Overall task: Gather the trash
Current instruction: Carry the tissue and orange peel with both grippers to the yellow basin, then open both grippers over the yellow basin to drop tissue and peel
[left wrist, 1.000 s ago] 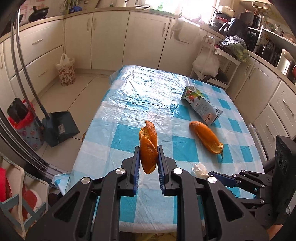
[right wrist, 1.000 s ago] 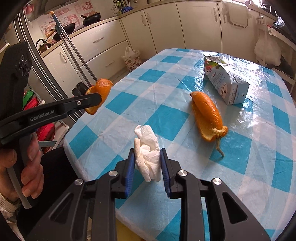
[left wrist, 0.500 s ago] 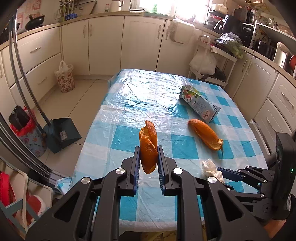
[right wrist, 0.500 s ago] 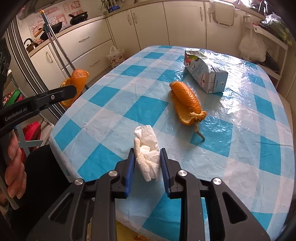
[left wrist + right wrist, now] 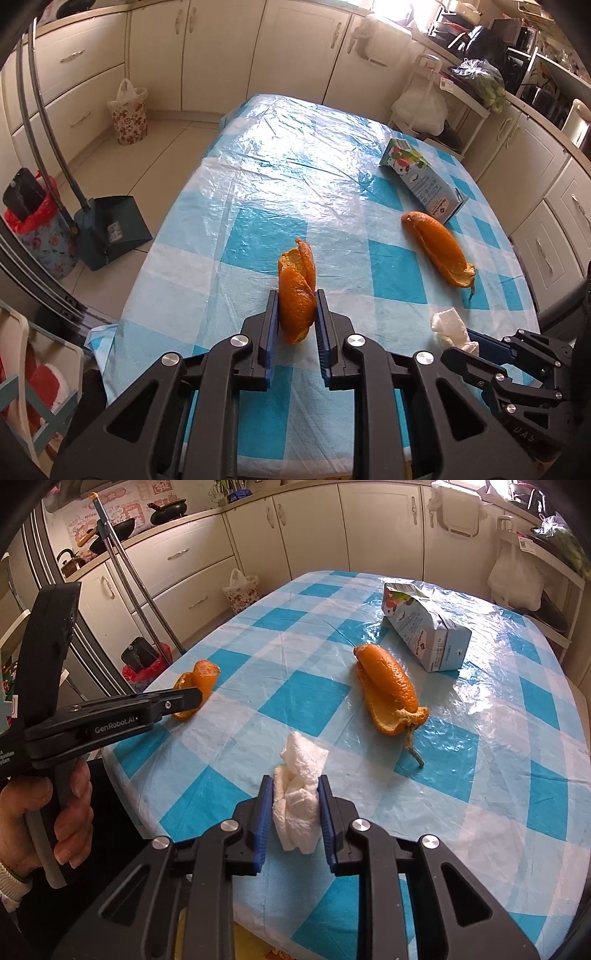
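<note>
Your left gripper (image 5: pixel 295 314) is clamped on a curled piece of orange citrus peel (image 5: pixel 297 291), its blue pads pressing both sides and holding it above the near edge of the table. Your right gripper (image 5: pixel 295 805) has a crumpled white paper tissue (image 5: pixel 297 797) between its blue pads, which touch it on both sides as its jaws are closing. In the right wrist view your hand (image 5: pixel 44 823) grips the left tool's handle, and the arm of that tool reads "GenRobot.AI" in white letters.

Both pieces of trash hang over a table covered with a blue-and-white checked plastic cloth (image 5: pixel 258 177), glossy and wrinkled under the window light. Farther along the cloth lies a second, longer orange peel with a stalk end (image 5: pixel 391 692), and just beyond it a light blue drink carton (image 5: pixel 428 635) lies on its side; it carries a fruit picture and small print too fine to read.

On the tiled floor to the left stands a dark dustpan with a long handle (image 5: pixel 110 229), beside a floral bin lined with a red bag (image 5: pixel 40 236). Farther off sits a small floral basket with a white bag (image 5: pixel 129 110) against cream kitchen cabinets (image 5: pixel 221 48). Black pans rest on the far counter (image 5: pixel 122 524), and white plastic bags hang from a rack at the right (image 5: pixel 517 579).
</note>
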A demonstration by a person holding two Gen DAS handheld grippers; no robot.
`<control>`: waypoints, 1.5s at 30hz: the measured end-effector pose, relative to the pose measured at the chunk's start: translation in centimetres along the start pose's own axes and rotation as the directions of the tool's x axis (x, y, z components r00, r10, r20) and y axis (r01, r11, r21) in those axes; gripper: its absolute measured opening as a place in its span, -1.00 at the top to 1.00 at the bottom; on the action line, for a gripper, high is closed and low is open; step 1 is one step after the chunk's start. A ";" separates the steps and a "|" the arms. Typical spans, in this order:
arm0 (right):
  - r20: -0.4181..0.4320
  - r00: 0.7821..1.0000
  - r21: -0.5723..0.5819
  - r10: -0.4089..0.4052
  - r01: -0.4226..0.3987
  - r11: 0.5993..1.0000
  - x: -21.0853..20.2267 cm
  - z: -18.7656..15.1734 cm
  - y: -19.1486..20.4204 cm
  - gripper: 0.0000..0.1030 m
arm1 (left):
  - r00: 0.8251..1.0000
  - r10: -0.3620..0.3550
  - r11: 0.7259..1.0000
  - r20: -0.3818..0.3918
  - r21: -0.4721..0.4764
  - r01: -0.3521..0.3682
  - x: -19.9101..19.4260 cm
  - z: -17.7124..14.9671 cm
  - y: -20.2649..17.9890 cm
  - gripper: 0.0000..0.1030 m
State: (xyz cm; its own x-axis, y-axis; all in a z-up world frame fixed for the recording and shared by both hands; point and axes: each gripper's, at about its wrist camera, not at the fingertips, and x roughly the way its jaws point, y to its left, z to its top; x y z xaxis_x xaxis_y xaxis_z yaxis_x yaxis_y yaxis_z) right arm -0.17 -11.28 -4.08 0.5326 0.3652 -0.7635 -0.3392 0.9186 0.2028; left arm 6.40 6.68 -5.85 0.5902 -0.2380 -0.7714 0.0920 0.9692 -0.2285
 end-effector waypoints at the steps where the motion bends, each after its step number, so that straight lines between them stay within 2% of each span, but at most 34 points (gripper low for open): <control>1: 0.007 1.000 0.006 0.010 -0.010 1.000 -0.2 0.1 0.0 0.52 | 1.000 -0.010 1.000 0.006 -0.003 0.010 -0.5 -0.1 -0.1 0.66; 8: 0.068 0.994 0.074 0.085 -0.090 0.993 -3.0 -1.1 0.4 0.52 | 0.998 -0.053 0.999 0.031 0.014 0.053 -4.3 -1.4 -1.0 0.66; 13: 0.068 0.991 0.066 0.113 -0.117 0.991 -5.1 -3.2 1.9 0.52 | 0.996 -0.080 0.996 0.028 0.038 0.079 -7.1 -3.9 -1.8 0.66; 17: 0.010 0.992 0.051 0.128 -0.128 0.990 -5.9 -6.0 3.5 0.52 | 0.995 -0.097 0.994 -0.001 0.058 0.097 -8.7 -6.9 -2.2 0.66; 23: -0.142 0.983 0.032 0.114 -0.110 0.993 -5.6 -10.2 5.4 0.48 | 0.992 -0.117 0.988 -0.051 0.093 0.121 -10.3 -11.1 -2.9 0.66; 25: -0.220 0.970 0.033 0.102 -0.098 0.995 -4.7 -11.6 5.7 0.36 | 0.990 -0.123 0.987 -0.069 0.098 0.129 -10.6 -12.3 -3.0 0.66; 27: -0.253 0.966 0.023 0.059 -0.055 0.998 -4.1 -12.3 5.9 0.26 | 0.988 -0.125 0.986 -0.090 0.100 0.134 -10.7 -13.3 -3.1 0.66; 29: -0.233 0.972 0.051 0.039 -0.028 0.998 -4.6 -12.4 5.5 0.18 | 0.985 -0.128 0.985 -0.114 0.106 0.140 -10.7 -14.6 -3.3 0.66; 31: -0.194 0.980 0.114 0.035 -0.013 0.993 -5.5 -12.3 4.5 -0.02 | 0.982 -0.127 0.982 -0.138 0.121 0.144 -10.8 -15.8 -3.7 0.66; 36: -0.036 0.999 0.286 0.035 -0.023 0.958 -8.5 -11.8 1.7 -0.18 | 0.966 -0.104 0.965 -0.235 0.213 0.156 -9.5 -17.7 -5.7 0.65; 38: 0.023 0.999 0.326 0.026 -0.032 0.945 -9.4 -11.7 0.7 -0.21 | 0.963 -0.068 0.959 -0.260 0.248 0.135 -8.7 -18.2 -6.4 0.52; 39: 0.050 0.999 0.343 0.020 -0.036 0.939 -10.1 -12.1 0.6 -0.22 | 0.960 -0.056 0.957 -0.276 0.258 0.130 -8.4 -18.4 -6.6 0.33; 40: 0.072 0.997 0.360 0.013 -0.038 0.932 -10.6 -12.2 0.5 -0.24 | 0.962 -0.041 0.957 -0.269 0.266 0.115 -8.4 -18.5 -6.7 0.13; 42: 0.108 0.994 0.400 0.002 -0.045 0.915 -11.1 -12.1 -0.1 -0.27 | 0.972 -0.021 0.958 -0.235 0.274 0.087 -8.9 -18.5 -6.8 -0.12; 45: 0.145 0.989 0.458 -0.005 -0.063 0.887 -11.5 -12.1 -1.0 -0.31 | 0.983 -0.023 0.959 -0.182 0.274 0.073 -10.0 -18.3 -6.7 -0.38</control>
State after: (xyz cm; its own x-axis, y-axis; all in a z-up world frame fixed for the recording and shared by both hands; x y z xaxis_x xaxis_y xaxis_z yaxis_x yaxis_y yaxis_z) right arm -15.33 -18.26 -2.88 0.6415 0.3784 -0.6673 0.0209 0.8609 0.5083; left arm -14.83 1.43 -7.51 0.4325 -0.2678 -0.8609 0.3511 0.9295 -0.1128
